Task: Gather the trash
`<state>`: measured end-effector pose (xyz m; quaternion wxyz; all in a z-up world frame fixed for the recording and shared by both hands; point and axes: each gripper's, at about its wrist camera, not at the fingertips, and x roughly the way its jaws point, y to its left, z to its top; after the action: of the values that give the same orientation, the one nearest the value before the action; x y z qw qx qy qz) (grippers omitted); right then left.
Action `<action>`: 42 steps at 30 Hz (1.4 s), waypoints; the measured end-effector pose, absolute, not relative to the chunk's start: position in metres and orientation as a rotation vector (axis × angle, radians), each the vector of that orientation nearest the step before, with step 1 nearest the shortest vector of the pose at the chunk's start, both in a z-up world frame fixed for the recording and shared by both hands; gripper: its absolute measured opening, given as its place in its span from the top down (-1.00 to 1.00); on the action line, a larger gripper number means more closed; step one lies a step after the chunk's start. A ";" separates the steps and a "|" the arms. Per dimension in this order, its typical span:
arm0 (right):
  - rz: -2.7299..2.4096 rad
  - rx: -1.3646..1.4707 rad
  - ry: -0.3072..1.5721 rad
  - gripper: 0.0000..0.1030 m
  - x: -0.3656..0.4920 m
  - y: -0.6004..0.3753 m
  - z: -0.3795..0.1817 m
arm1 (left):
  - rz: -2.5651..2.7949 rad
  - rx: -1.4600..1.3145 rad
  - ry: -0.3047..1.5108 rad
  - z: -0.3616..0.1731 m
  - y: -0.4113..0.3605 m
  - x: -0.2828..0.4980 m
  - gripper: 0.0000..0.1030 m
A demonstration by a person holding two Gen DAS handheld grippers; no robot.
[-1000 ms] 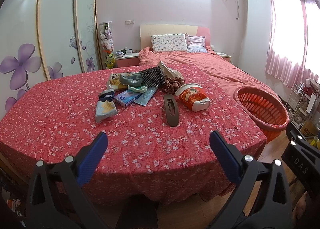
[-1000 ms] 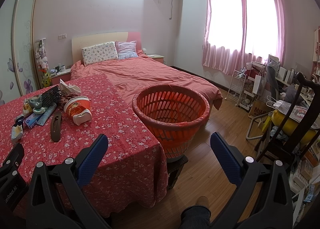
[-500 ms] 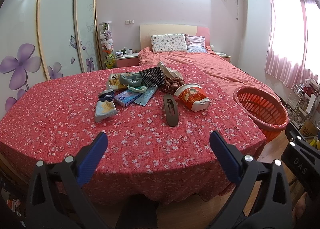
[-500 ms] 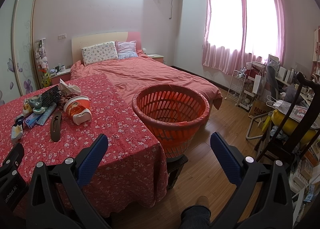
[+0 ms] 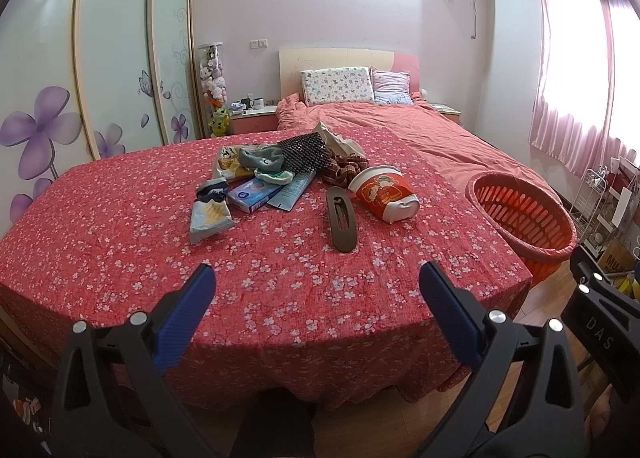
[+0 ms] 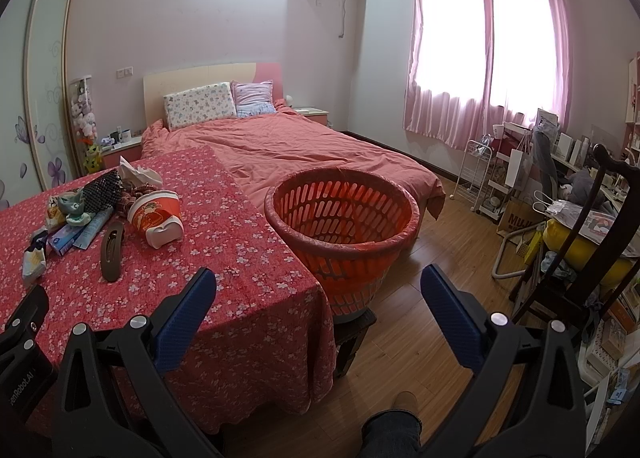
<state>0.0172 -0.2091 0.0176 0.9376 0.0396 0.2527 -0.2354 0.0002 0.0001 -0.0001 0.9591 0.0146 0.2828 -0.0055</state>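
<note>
Nothing has shifted over the last second: both grippers hang where they were, so the collecting has not begun. The left gripper (image 5: pixel 316 290) is spread wide and empty above the near edge of the tabletop (image 5: pixel 120 242), facing the litter heaped at its far middle: a snack bag (image 5: pixel 210 215), a blue box (image 5: pixel 253 196), a tube (image 5: pixel 294 189), a tipped noodle cup (image 5: pixel 384 193) and a brown clip (image 5: pixel 341 223) lying nearest. The right gripper (image 6: pixel 318 292), equally wide and empty, looks at the orange basket (image 6: pixel 344 225) standing just right of the tabletop; it appears empty, though its bottom is hard to make out. A first pick, likely cup or bag, remains ahead.
</note>
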 end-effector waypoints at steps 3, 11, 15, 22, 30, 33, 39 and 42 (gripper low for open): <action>-0.481 0.081 0.516 -0.96 0.017 -0.209 0.017 | -0.011 0.029 0.573 0.000 0.000 0.000 -0.93; -0.481 0.081 0.516 -0.96 0.017 -0.209 0.017 | -0.011 0.029 0.574 0.000 0.000 0.000 -0.93; -0.482 0.081 0.517 -0.96 0.016 -0.210 0.017 | -0.011 0.029 0.574 0.000 0.000 0.000 -0.93; -0.481 0.081 0.517 -0.96 0.016 -0.210 0.017 | -0.011 0.029 0.574 0.000 0.000 0.000 -0.93; -0.481 0.082 0.517 -0.96 0.016 -0.210 0.018 | -0.011 0.028 0.575 0.000 0.000 0.000 -0.93; -0.481 0.082 0.517 -0.96 0.016 -0.210 0.018 | -0.012 0.025 0.579 0.000 0.000 0.001 -0.93; -0.467 0.092 0.532 -0.96 0.020 -0.213 0.015 | 0.012 0.023 0.585 -0.002 0.007 0.006 -0.93; -0.433 0.099 0.556 -0.96 0.029 -0.213 0.012 | 0.028 0.004 0.598 -0.004 0.016 0.019 -0.93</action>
<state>0.0287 -0.2135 0.0116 0.9373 0.0483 0.2723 -0.2120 0.0195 0.0163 -0.0038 0.9556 0.0020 0.2944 0.0140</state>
